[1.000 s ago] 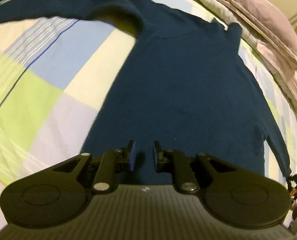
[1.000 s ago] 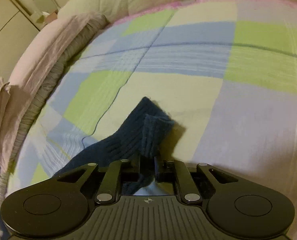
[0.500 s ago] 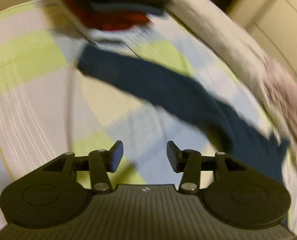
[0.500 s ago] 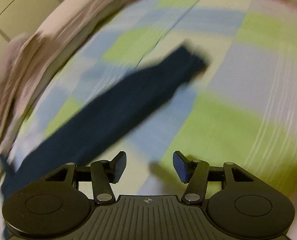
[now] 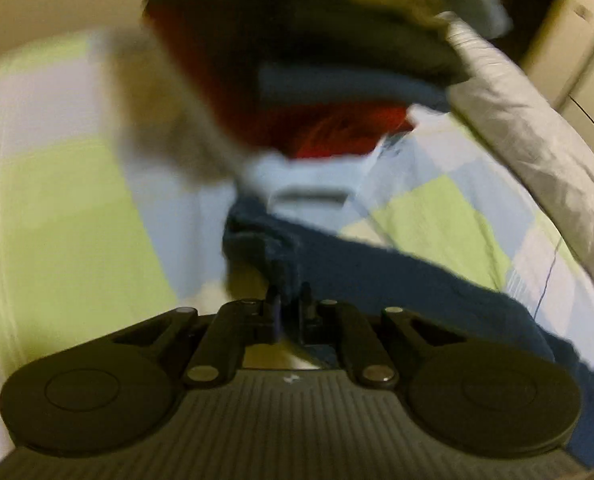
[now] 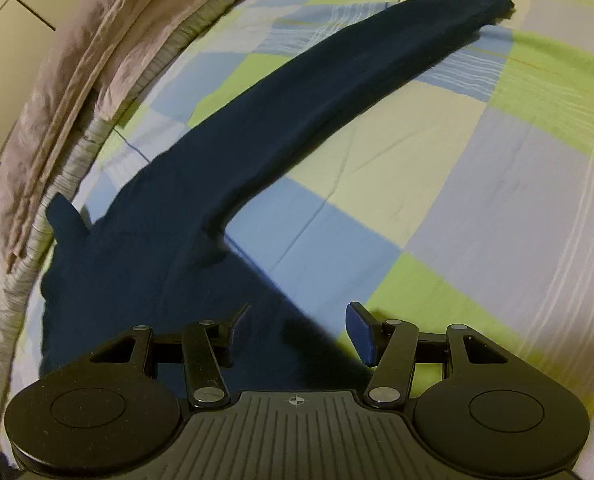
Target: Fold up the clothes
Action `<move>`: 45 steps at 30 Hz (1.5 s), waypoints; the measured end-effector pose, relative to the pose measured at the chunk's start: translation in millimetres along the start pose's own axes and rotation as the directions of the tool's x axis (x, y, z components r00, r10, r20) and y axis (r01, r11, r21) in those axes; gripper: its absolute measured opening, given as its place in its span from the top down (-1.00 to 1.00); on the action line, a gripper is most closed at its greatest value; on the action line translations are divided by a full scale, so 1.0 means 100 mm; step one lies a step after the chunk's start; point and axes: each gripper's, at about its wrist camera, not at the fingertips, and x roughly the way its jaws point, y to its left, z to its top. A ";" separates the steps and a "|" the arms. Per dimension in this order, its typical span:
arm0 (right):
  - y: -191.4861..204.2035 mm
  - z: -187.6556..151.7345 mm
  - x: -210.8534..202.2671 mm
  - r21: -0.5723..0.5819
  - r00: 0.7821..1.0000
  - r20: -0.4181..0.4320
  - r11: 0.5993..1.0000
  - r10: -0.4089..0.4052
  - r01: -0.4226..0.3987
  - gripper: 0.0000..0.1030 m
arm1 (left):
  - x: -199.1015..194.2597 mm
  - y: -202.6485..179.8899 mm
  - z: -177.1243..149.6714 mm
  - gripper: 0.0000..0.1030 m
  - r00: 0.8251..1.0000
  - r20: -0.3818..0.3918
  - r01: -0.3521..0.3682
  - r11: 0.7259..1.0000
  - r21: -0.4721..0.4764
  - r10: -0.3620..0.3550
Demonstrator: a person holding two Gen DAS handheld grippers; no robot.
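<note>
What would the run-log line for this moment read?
left tongs: shut on sleeve cuff | right tongs: open, over navy sweater | surface: checked bedspread

Black ribbed gripper, blue-padded fingers

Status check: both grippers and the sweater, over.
Left gripper jaws shut on the navy sweater sleeve cuff. Right gripper open, empty, over the sweater body. Clothes stack just beyond the cuff.

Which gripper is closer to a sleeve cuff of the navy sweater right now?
Left. The left gripper is shut on one sleeve cuff of the navy sweater. The right gripper hangs open near the sweater's body, with the other cuff far ahead of it.
</note>
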 end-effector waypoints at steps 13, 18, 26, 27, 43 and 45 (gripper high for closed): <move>0.51 -0.24 0.28 -0.185 0.998 -0.043 0.982 -0.055 0.046 -0.07 | -0.02 0.04 -0.15 0.51 0.962 0.112 -0.274 0.871 0.408 0.250; 0.71 0.03 0.37 -0.393 0.998 -0.012 0.918 -0.059 0.050 -0.07 | -0.39 -0.21 -0.14 0.58 0.984 -0.035 -0.165 0.963 0.214 0.176; 1.38 0.76 1.23 -0.448 0.978 -0.098 0.870 0.182 -0.207 -0.07 | -0.18 -2.43 -0.76 0.52 0.864 -0.345 0.470 0.833 0.292 -0.366; 1.50 0.85 1.38 -0.439 0.970 -0.117 0.865 0.215 -0.244 -0.07 | -0.12 -2.76 -0.83 0.47 0.830 -0.370 0.526 0.806 0.270 -0.417; 2.60 1.48 3.14 -0.110 0.769 -0.259 0.773 0.584 -0.624 -0.07 | 1.16 -5.39 -1.51 0.56 0.617 -0.571 0.719 0.683 0.128 -0.542; 2.69 1.44 3.22 -0.139 0.747 -0.285 0.746 0.600 -0.652 0.21 | 1.18 -5.47 -1.54 0.92 0.534 -0.614 0.797 0.589 0.136 -0.581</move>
